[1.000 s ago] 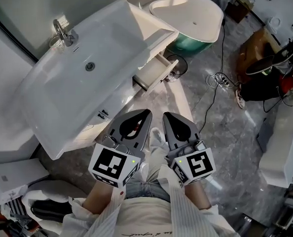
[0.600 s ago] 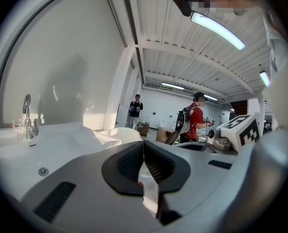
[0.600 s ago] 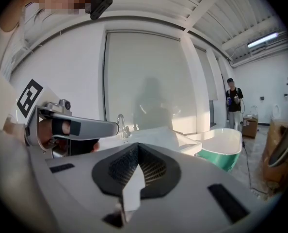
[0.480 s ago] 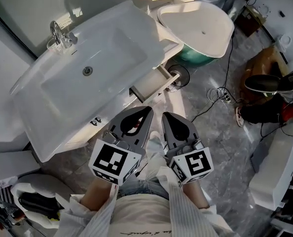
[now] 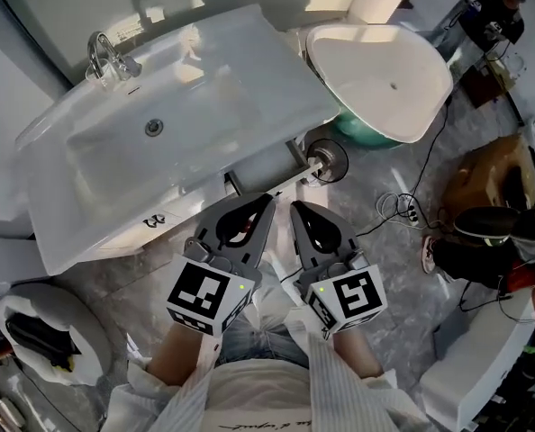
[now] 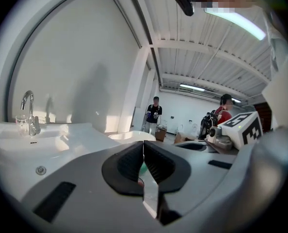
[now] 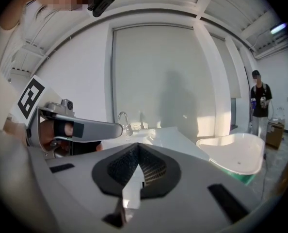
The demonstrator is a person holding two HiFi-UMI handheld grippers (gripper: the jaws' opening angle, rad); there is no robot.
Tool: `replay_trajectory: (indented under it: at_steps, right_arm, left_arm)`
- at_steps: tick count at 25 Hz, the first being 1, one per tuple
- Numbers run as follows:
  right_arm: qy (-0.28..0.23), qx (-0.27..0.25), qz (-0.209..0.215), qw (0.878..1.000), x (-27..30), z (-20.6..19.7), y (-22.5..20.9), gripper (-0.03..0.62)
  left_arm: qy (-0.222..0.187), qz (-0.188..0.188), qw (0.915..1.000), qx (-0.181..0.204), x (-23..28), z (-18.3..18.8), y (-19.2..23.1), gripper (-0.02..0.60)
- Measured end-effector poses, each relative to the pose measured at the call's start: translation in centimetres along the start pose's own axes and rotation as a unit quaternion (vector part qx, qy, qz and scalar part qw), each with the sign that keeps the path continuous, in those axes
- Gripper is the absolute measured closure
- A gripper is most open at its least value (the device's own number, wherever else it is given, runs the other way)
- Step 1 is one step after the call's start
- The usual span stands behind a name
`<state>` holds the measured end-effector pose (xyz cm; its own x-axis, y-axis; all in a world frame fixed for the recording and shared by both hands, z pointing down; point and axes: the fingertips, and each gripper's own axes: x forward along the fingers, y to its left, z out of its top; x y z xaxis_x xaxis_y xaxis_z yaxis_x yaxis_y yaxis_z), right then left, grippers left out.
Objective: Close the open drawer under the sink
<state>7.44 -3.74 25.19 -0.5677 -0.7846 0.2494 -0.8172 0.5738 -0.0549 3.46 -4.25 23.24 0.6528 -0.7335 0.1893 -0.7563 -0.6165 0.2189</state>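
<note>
left tool [image 5: 267, 202]: jaws pressed together, nothing between them; tips aimed at the drawer, just short of it.
right tool [image 5: 294, 208]: jaws likewise pressed together and empty; close beside the left tool, tips near level.
drawer [image 5: 267, 173]: beneath the front rim of the sink [image 5: 114, 214]; only a narrow pale strip showing past the rim, just ahead of both tips; how far out, not clear from above.
handling: judged a rigid, light box on runners, free along one line only; smooth front, poor for pinching; better pushed than gripped.
place of contact: middle of the front panel, flat with closed tips; an off-centre push likely to skew it on its runners.
edges: sink rim overhanging the drawer, so tips to pass below it; round fitting [image 5: 327, 158] on the floor just beside the drawer's right end.
open room: bare floor between person and sink; white basin [image 5: 380, 70] and cables [image 5: 398, 207] to the right, apart from the push line.
</note>
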Motion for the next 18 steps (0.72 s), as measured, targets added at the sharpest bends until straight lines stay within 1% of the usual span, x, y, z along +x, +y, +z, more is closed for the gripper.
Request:
replay_trajectory:
  at_steps: [4,8,12,18]
  right_arm:
    - [0.012,0.0,0.024,1.0,1.3,-0.9,-1.7,0.585]
    - [0.026,0.01,0.028,0.999,2.7,-2.4,-2.8,0.585]
    - [0.039,0.021,0.022,0.999,3.7,-4.0,-3.7,0.585]
    - [0.057,0.041,-0.007,0.998,4.9,-7.4,-5.0,0.585]
  left_arm:
    - [0.01,0.027,0.9995,-0.009,1.4,-1.2,0.9,0.565]
    - [0.025,0.043,0.9986,-0.019,2.1,-2.9,2.3,0.565]
    - [0.039,0.045,0.9978,-0.028,2.7,-4.6,3.4,0.565]
    - [0.056,0.041,0.9969,-0.036,3.5,-7.4,4.8,0.565]
